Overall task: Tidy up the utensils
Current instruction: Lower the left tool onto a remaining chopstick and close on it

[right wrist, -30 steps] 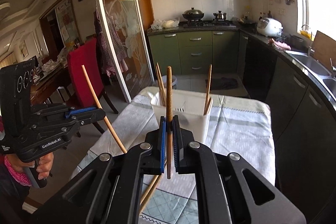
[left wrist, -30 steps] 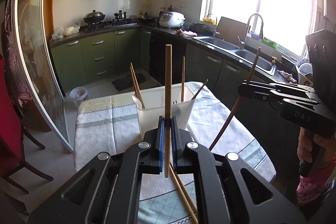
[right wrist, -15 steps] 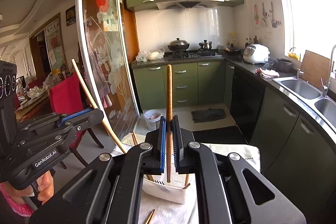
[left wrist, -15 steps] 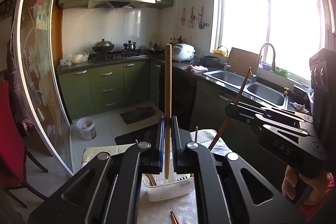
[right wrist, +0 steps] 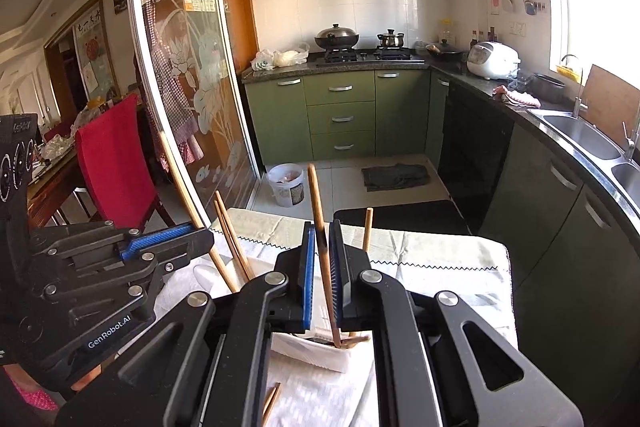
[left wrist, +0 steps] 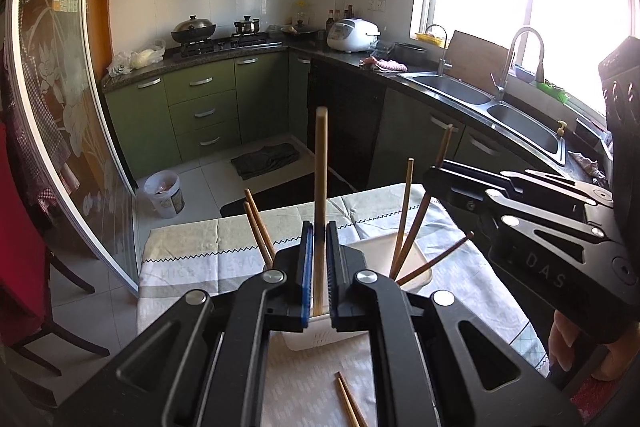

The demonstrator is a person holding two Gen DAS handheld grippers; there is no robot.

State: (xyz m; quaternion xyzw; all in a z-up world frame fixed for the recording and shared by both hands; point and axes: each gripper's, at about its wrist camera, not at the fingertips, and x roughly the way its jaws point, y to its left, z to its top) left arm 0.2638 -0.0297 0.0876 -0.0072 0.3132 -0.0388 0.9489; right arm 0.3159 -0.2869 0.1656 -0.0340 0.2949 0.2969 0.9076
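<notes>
My left gripper is shut on a wooden chopstick held upright over the near side of the white utensil basket. My right gripper stands over the basket; the jaws look slightly parted around a tilted chopstick whose lower end rests inside the basket. Several chopsticks stand in the basket. Two loose chopsticks lie on the cloth in front. The right gripper also shows in the left wrist view, and the left gripper in the right wrist view.
The table has a pale checked cloth. A red chair stands to the left, beside a glass sliding door. Green cabinets, a sink counter and a small bin lie beyond.
Both grippers have tilted and come back down over the basket after pointing up at the kitchen. The right chopstick now leans, with its tip in the basket.
</notes>
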